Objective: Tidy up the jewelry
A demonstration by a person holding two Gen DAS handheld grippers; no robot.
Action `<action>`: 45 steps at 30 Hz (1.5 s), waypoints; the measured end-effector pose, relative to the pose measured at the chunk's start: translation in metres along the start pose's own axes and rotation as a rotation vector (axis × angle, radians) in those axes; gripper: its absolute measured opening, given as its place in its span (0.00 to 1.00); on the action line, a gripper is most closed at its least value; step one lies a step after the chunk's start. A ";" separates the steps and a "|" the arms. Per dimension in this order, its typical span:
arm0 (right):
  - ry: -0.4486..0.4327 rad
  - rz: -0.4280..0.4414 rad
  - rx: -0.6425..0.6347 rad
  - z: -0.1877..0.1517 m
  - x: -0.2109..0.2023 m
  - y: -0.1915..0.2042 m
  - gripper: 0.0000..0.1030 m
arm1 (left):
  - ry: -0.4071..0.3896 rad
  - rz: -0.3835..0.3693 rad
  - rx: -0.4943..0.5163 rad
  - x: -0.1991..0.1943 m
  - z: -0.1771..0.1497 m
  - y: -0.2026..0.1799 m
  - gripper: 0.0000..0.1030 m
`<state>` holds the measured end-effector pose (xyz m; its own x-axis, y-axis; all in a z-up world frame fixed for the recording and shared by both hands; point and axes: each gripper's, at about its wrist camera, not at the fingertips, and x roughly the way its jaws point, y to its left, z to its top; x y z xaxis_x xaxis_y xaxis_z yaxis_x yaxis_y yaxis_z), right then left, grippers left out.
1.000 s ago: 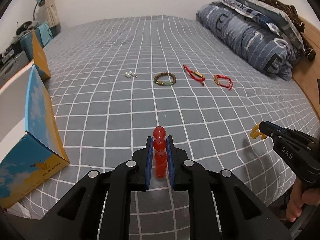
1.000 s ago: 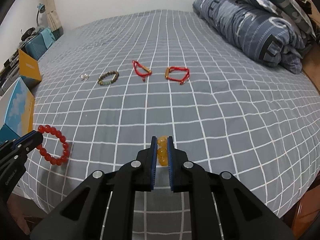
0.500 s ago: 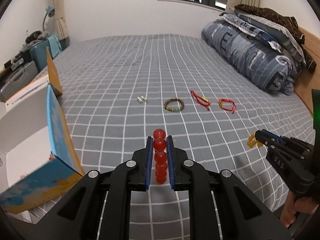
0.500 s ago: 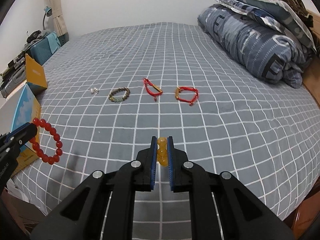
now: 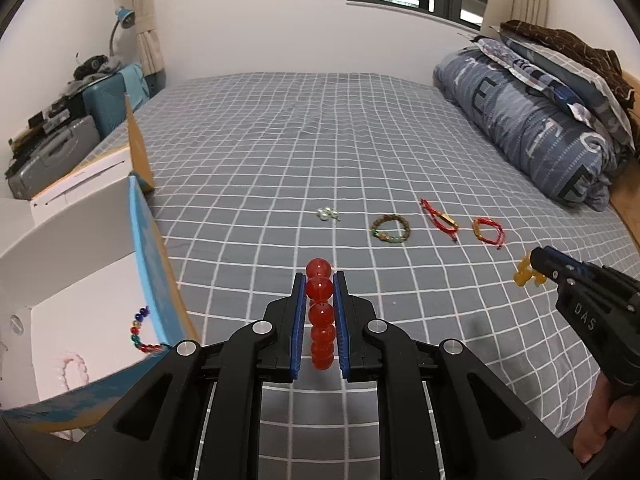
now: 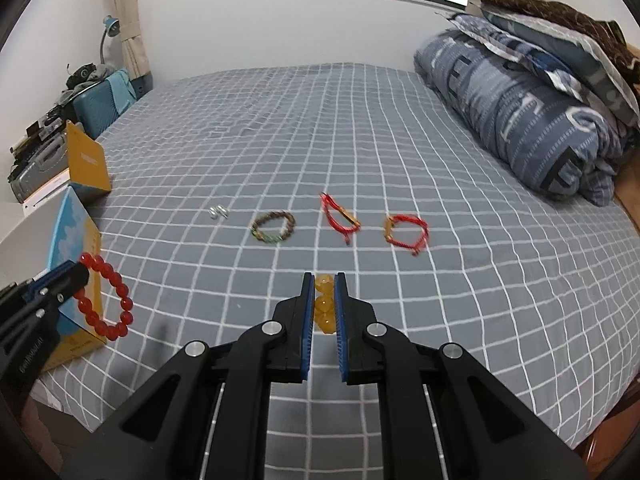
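Note:
My left gripper (image 5: 319, 280) is shut on a red bead bracelet (image 5: 320, 312), which hangs above the grey checked bed; the same red bracelet (image 6: 106, 300) dangles at the left of the right wrist view. My right gripper (image 6: 324, 280) is shut on a yellow bead bracelet (image 6: 323, 308), the yellow beads (image 5: 526, 272) also showing at the right of the left wrist view. Farther off on the bed lie small pearl earrings (image 5: 327, 213), a brown-green bead bracelet (image 5: 390, 230) and two red cord bracelets (image 5: 440, 220) (image 5: 488, 232). An open box (image 5: 148, 240) at the left holds a multicoloured bead string (image 5: 140, 332) and a pale pink bracelet (image 5: 74, 368).
A rolled blue duvet (image 5: 532, 128) and pillows lie along the right side of the bed. Beyond the box at the left stand a teal suitcase (image 5: 108, 100), a grey case and a desk lamp. A person's hand (image 5: 596, 428) holds the right gripper's handle.
Both grippers have risen and drawn back from the bed with their bracelets still held. The open box's inside and the window have come into the left wrist view.

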<state>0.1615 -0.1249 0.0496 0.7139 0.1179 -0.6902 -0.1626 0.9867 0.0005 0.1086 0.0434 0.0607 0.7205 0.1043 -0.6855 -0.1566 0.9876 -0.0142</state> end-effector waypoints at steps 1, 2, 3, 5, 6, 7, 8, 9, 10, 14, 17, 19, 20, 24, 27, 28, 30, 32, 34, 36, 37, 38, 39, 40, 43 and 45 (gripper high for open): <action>-0.003 0.005 -0.002 0.003 0.000 0.003 0.09 | -0.002 0.004 -0.003 -0.001 0.002 0.003 0.12; -0.006 0.012 -0.004 0.006 -0.001 0.007 0.09 | -0.005 0.006 -0.006 -0.003 0.003 0.005 0.12; -0.010 0.019 -0.008 0.010 -0.002 0.012 0.09 | -0.007 0.008 -0.007 -0.006 0.005 0.008 0.12; -0.018 0.026 -0.017 0.016 -0.004 0.020 0.09 | -0.019 0.021 -0.010 -0.013 0.010 0.015 0.13; -0.021 0.032 -0.022 0.019 -0.005 0.025 0.09 | -0.024 0.027 -0.012 -0.015 0.012 0.017 0.13; -0.023 0.037 -0.025 0.021 -0.005 0.028 0.09 | -0.030 0.037 -0.019 -0.019 0.014 0.022 0.13; -0.027 0.043 -0.032 0.025 -0.006 0.036 0.09 | -0.034 0.044 -0.027 -0.022 0.017 0.027 0.13; -0.030 0.046 -0.039 0.028 -0.007 0.042 0.09 | -0.037 0.052 -0.034 -0.025 0.018 0.031 0.13; -0.033 0.051 -0.044 0.030 -0.008 0.048 0.09 | -0.039 0.066 -0.040 -0.028 0.020 0.037 0.13; -0.045 0.074 -0.082 0.038 -0.011 0.074 0.09 | -0.048 0.096 -0.084 -0.042 0.019 0.062 0.13; -0.053 0.102 -0.099 0.042 -0.015 0.096 0.09 | -0.061 0.137 -0.108 -0.054 0.016 0.084 0.13; -0.062 0.114 -0.116 0.044 -0.018 0.111 0.09 | -0.064 0.158 -0.131 -0.061 0.015 0.099 0.13; -0.068 0.120 -0.127 0.044 -0.020 0.121 0.09 | -0.064 0.166 -0.142 -0.063 0.014 0.105 0.13; -0.081 0.160 -0.160 0.043 -0.027 0.155 0.09 | -0.066 0.215 -0.180 -0.074 0.010 0.132 0.13; -0.086 0.194 -0.180 0.045 -0.032 0.183 0.09 | -0.063 0.238 -0.215 -0.081 0.004 0.154 0.13; -0.088 0.210 -0.182 0.045 -0.035 0.192 0.09 | -0.057 0.245 -0.230 -0.083 0.001 0.164 0.13; -0.089 0.254 -0.201 0.045 -0.042 0.216 0.09 | -0.049 0.272 -0.256 -0.085 -0.005 0.182 0.13; -0.092 0.292 -0.225 0.043 -0.048 0.239 0.09 | -0.044 0.291 -0.279 -0.088 -0.011 0.197 0.13; -0.091 0.317 -0.263 0.038 -0.050 0.263 0.09 | -0.038 0.316 -0.301 -0.089 -0.017 0.211 0.13; -0.081 0.340 -0.302 0.032 -0.049 0.287 0.09 | -0.032 0.339 -0.317 -0.090 -0.023 0.224 0.13; -0.073 0.346 -0.325 0.028 -0.047 0.299 0.09 | -0.028 0.346 -0.324 -0.091 -0.025 0.228 0.13; -0.066 0.349 -0.343 0.024 -0.044 0.309 0.09 | -0.024 0.354 -0.331 -0.091 -0.027 0.234 0.13; -0.059 0.350 -0.355 0.022 -0.042 0.316 0.09 | -0.019 0.361 -0.338 -0.091 -0.030 0.239 0.13; -0.049 0.351 -0.367 0.019 -0.039 0.324 0.09 | -0.012 0.370 -0.349 -0.090 -0.033 0.244 0.13; -0.019 0.353 -0.400 0.011 -0.029 0.344 0.09 | 0.012 0.388 -0.374 -0.086 -0.040 0.260 0.13; 0.008 0.352 -0.417 0.006 -0.020 0.355 0.09 | 0.032 0.398 -0.388 -0.080 -0.046 0.271 0.13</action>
<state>0.0934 0.2240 0.0674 0.5625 0.4307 -0.7057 -0.6485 0.7593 -0.0535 -0.0231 0.2972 0.0782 0.5353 0.4509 -0.7143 -0.6543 0.7561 -0.0131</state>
